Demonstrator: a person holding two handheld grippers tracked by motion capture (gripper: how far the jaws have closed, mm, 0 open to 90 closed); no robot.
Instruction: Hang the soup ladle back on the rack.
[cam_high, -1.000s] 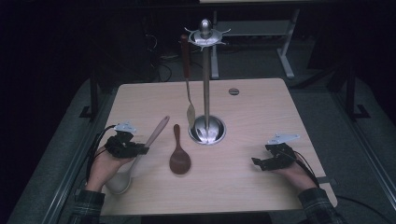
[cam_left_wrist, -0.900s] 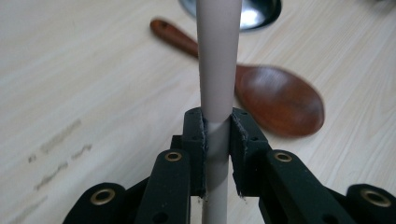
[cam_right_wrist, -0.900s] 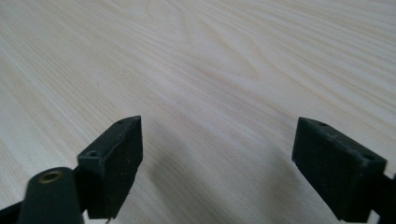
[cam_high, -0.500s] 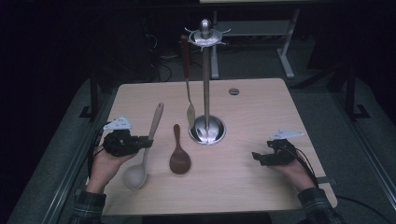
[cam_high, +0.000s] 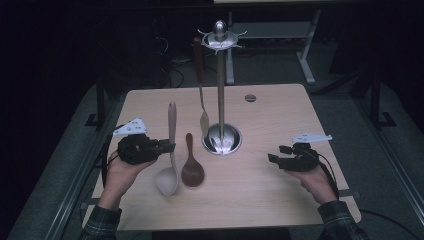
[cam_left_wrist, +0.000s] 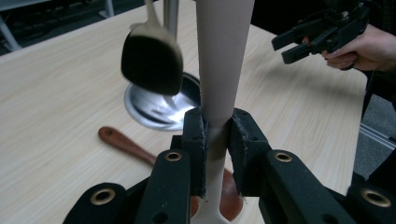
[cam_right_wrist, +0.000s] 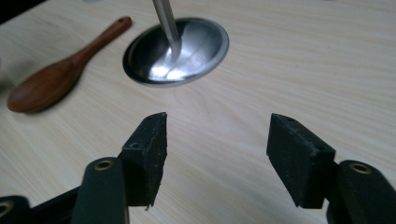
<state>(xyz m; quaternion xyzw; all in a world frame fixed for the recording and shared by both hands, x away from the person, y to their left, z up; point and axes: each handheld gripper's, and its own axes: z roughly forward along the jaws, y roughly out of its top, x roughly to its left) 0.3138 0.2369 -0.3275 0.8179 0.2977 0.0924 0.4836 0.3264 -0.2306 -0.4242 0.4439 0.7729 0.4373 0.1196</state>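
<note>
Wood, pale and unvarnished, is what the ladle-shaped spoon (cam_high: 170, 150) looks to be made of, so I judge it light, rigid and not fragile, with a matte shaft that should give rubber pads decent friction. Its weight sits low in the bowl, so a grip on the neck just above the bowl, where the left tool (cam_high: 167, 147) has it, lets it hang upright without twisting; a hold high on the handle would likely let it swing. The left tool is closed tight on that neck, both pads (cam_left_wrist: 195, 140) pressed flat to the shaft, with the spoon held nearly vertical, handle toward twelve o'clock and bowl toward six, apparently just above the bench (cam_high: 280, 200). Just beside it at three o'clock a dark wooden spoon (cam_high: 191, 165) lies flat on the bench. Farther toward three stands the steel rack (cam_high: 220, 90), its dished base on the bench and a dark-handled utensil (cam_high: 200, 85) hanging from its crown at the nine o'clock side. The right tool (cam_high: 274, 159) holds nothing; its jaws stand wide apart, well clear of the rack base and pointing toward nine o'clock.
</note>
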